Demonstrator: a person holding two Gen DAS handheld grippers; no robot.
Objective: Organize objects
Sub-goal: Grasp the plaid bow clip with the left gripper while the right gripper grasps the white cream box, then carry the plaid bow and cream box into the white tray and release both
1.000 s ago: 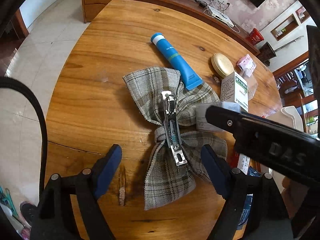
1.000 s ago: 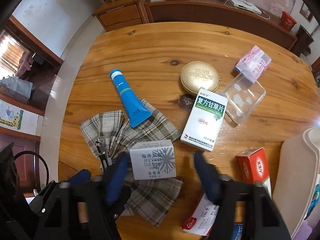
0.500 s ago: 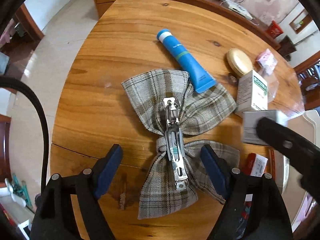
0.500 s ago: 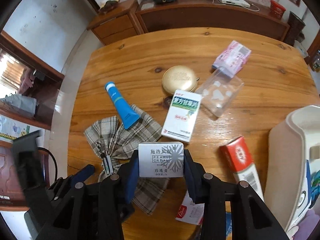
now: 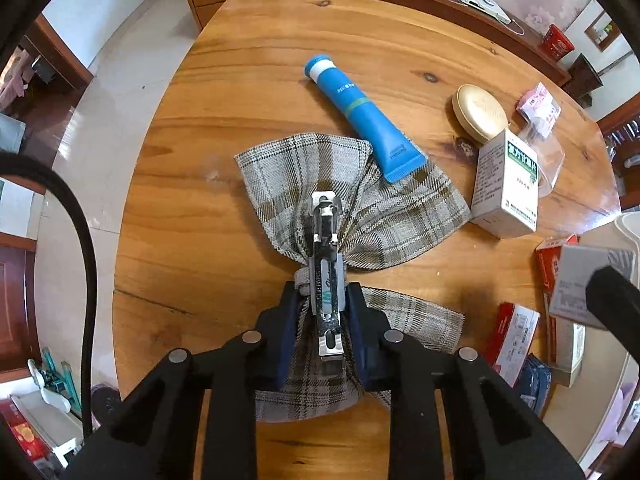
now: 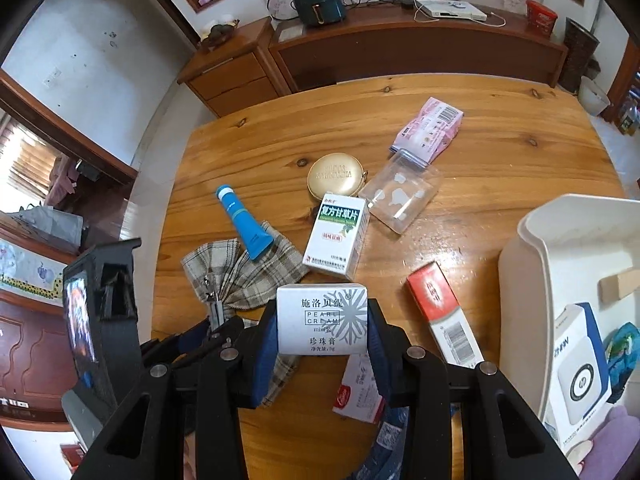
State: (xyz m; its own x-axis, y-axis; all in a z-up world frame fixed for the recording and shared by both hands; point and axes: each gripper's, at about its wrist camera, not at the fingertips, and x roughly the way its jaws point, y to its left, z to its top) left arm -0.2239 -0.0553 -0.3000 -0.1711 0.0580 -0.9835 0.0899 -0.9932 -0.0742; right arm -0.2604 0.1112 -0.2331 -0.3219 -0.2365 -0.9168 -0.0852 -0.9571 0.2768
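Observation:
A plaid bow hair clip (image 5: 344, 208) lies on the wooden table (image 5: 224, 128), its metal clasp facing up. My left gripper (image 5: 325, 328) is shut on the bow's knot and clasp. A blue tube (image 5: 358, 116) rests on the bow's far edge. My right gripper (image 6: 322, 330) is shut on a white pearl cream box (image 6: 322, 320), held above the table. That box (image 5: 588, 284) shows at the right edge of the left wrist view. The bow (image 6: 244, 268) and the left gripper's fingers (image 6: 200, 336) appear lower left in the right wrist view.
A white bin (image 6: 536, 248) with boxes inside stands at the right. On the table lie a green-and-white medicine box (image 6: 336, 236), a gold round case (image 6: 335, 174), a clear container (image 6: 400, 196), a pink pack (image 6: 428, 128) and a red box (image 6: 440, 312).
My left gripper has come forward and shut on the bow's clasp. The right gripper has shut on the pearl cream box and lifted it toward the right.

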